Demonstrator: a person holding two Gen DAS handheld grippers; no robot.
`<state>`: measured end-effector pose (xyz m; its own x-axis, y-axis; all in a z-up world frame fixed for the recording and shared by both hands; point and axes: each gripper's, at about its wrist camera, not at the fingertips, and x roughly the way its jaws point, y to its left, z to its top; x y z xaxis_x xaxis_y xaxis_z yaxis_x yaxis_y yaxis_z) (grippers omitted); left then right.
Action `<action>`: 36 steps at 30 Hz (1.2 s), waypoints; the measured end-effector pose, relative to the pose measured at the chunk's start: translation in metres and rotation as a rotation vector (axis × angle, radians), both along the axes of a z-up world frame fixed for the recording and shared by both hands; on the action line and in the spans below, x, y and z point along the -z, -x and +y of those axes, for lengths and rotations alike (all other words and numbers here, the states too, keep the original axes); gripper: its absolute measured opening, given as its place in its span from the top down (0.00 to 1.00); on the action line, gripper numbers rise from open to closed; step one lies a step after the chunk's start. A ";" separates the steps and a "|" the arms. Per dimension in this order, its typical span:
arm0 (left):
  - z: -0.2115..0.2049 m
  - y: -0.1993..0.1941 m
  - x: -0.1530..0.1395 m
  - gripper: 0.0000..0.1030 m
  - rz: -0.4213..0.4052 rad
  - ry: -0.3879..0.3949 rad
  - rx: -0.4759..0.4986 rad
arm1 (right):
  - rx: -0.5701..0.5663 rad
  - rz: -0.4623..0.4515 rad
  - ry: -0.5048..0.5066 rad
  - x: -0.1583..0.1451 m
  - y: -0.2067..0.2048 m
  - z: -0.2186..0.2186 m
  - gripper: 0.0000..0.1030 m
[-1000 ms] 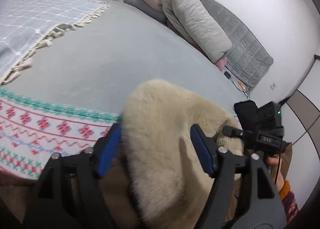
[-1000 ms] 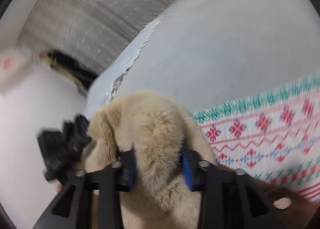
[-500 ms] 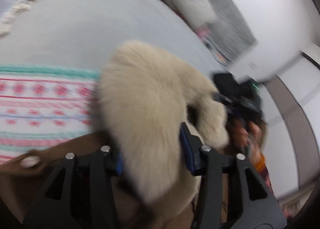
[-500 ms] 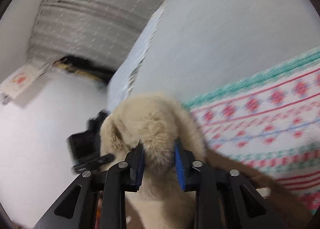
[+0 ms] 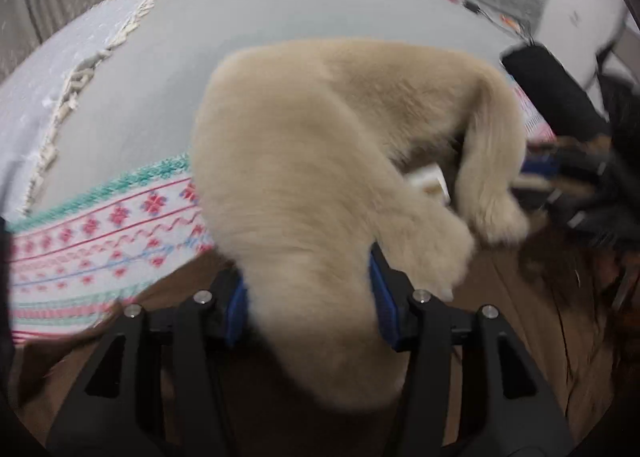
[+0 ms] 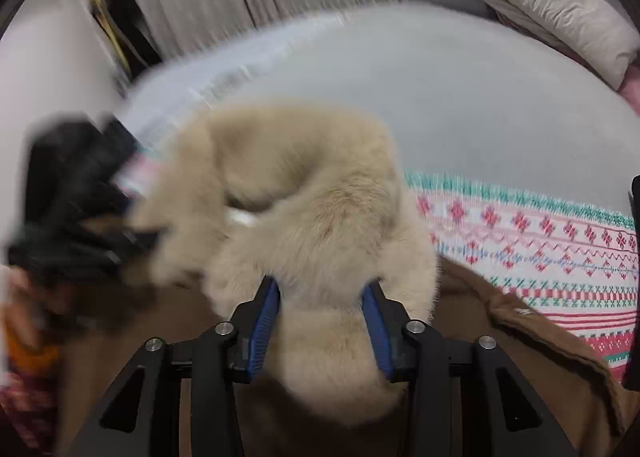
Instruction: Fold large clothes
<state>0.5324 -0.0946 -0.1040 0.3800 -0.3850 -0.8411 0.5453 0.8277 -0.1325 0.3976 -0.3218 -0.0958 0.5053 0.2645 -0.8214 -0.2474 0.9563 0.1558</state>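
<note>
Blurring right gripper (image 5: 568, 185), fur collar (image 5: 320, 177) hiding left gripper (image 5: 308, 305) pads

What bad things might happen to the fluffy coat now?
1. Both the left gripper and the right gripper pinch only the thick fluffy collar. Their jaws have just been opening a little, so the fur may slip out.
2. The brown coat hangs bunched below, so the fold might turn out crooked.
</note>
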 end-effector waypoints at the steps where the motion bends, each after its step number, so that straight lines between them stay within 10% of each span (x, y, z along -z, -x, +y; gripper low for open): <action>1: 0.000 -0.004 0.001 0.45 -0.017 0.019 -0.011 | 0.010 -0.003 0.015 0.010 -0.008 0.002 0.63; 14: 0.043 0.003 -0.014 0.34 0.020 0.212 -0.150 | 0.180 -0.034 -0.124 -0.011 -0.022 -0.021 0.59; 19: 0.035 0.031 0.000 0.08 -0.109 0.003 -0.149 | 0.202 -0.079 0.021 -0.003 0.013 -0.025 0.21; 22: 0.039 0.042 -0.007 0.08 -0.096 -0.008 -0.205 | 0.211 -0.033 0.059 0.018 0.022 -0.034 0.21; 36: 0.160 0.180 -0.095 0.08 -0.143 -0.111 -0.313 | 0.206 -0.074 0.141 -0.075 0.181 -0.014 0.19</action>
